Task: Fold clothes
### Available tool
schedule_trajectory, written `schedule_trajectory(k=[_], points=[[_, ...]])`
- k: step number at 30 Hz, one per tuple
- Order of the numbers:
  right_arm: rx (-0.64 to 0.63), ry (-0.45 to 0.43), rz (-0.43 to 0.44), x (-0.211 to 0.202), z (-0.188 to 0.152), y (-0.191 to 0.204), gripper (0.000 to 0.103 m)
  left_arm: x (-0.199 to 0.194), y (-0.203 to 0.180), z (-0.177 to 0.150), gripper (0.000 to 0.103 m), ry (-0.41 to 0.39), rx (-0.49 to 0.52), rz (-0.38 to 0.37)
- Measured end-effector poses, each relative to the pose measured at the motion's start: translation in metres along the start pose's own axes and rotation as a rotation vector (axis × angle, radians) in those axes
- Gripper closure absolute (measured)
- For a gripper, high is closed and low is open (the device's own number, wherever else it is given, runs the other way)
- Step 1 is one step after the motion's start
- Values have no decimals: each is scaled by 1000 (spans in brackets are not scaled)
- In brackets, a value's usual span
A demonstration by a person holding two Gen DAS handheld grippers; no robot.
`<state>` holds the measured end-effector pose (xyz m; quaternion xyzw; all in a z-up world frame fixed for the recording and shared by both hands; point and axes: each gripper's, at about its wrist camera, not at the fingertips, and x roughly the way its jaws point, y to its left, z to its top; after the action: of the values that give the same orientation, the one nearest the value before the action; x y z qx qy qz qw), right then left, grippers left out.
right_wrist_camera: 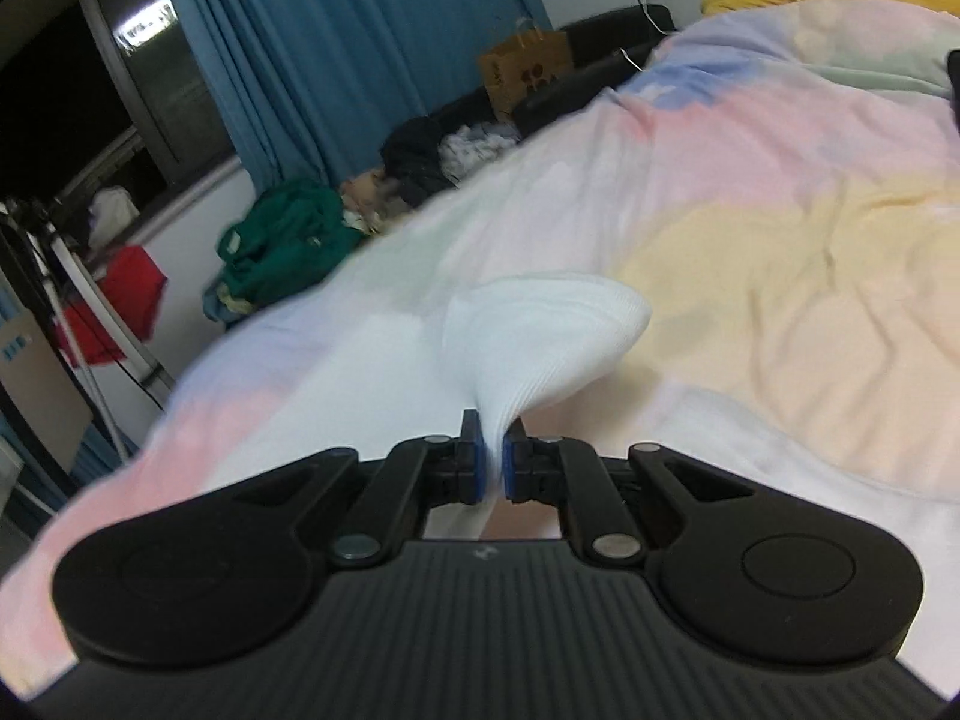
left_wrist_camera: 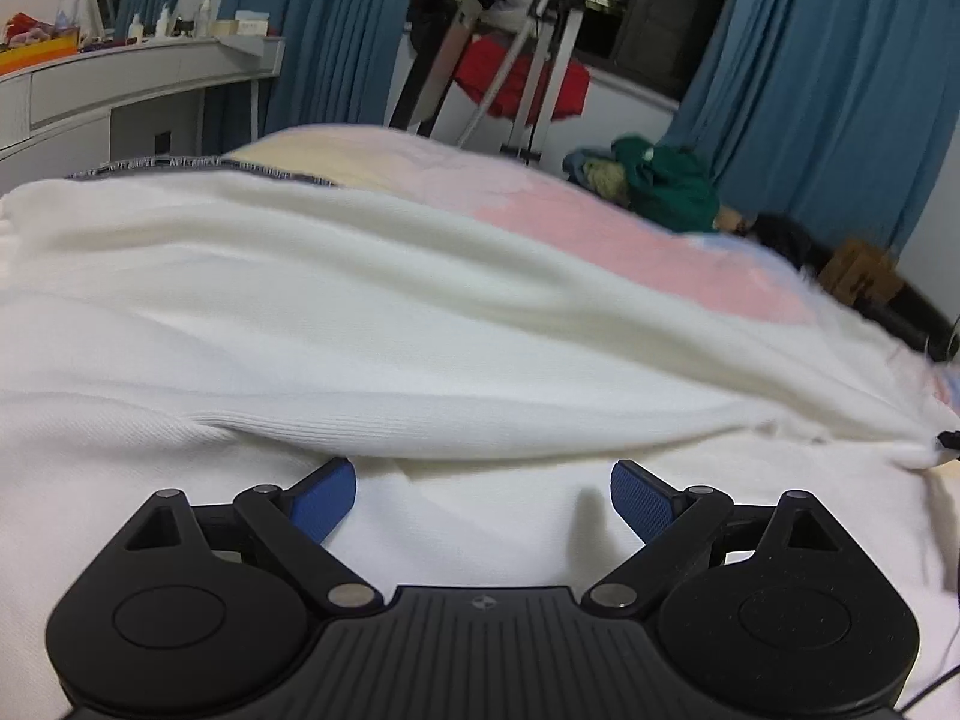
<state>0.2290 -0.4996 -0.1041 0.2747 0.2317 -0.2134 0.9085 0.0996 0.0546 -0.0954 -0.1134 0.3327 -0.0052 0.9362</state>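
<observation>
A white knitted garment (left_wrist_camera: 372, 312) lies spread over a bed with a pastel patchwork cover (left_wrist_camera: 630, 222). My left gripper (left_wrist_camera: 483, 495) is open, its blue pads wide apart just above the white cloth, in front of a raised ribbed fold. In the right wrist view my right gripper (right_wrist_camera: 492, 462) is shut on a ribbed white edge of the garment (right_wrist_camera: 540, 330), which fans up and away from the jaws above the bed cover (right_wrist_camera: 780, 276). In the left wrist view the cloth is pulled taut toward the right edge.
A pile of green and dark clothes (left_wrist_camera: 666, 180) lies at the bed's far edge; it also shows in the right wrist view (right_wrist_camera: 282, 240). A drying rack with a red cloth (left_wrist_camera: 516, 78), a white desk (left_wrist_camera: 120, 96), blue curtains (right_wrist_camera: 336, 48) and a paper bag (right_wrist_camera: 525, 72) stand beyond.
</observation>
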Motion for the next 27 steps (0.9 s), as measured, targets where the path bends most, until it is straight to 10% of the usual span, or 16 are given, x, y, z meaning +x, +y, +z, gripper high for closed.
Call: schedule_trajectory(k=[8, 16, 21, 27], points=[[-43, 65, -58, -29, -7, 2, 84, -4, -7, -2, 10, 10, 40, -11], [130, 75, 60, -135, -31, -29, 35, -24, 12, 10, 10, 49, -54, -61], [322, 116, -5, -169, -44, -67, 36, -61, 32, 19, 10, 36, -122, -104], [513, -73, -152, -211, -45, -121, 34, -109, 42, 20, 9, 3, -80, -73]])
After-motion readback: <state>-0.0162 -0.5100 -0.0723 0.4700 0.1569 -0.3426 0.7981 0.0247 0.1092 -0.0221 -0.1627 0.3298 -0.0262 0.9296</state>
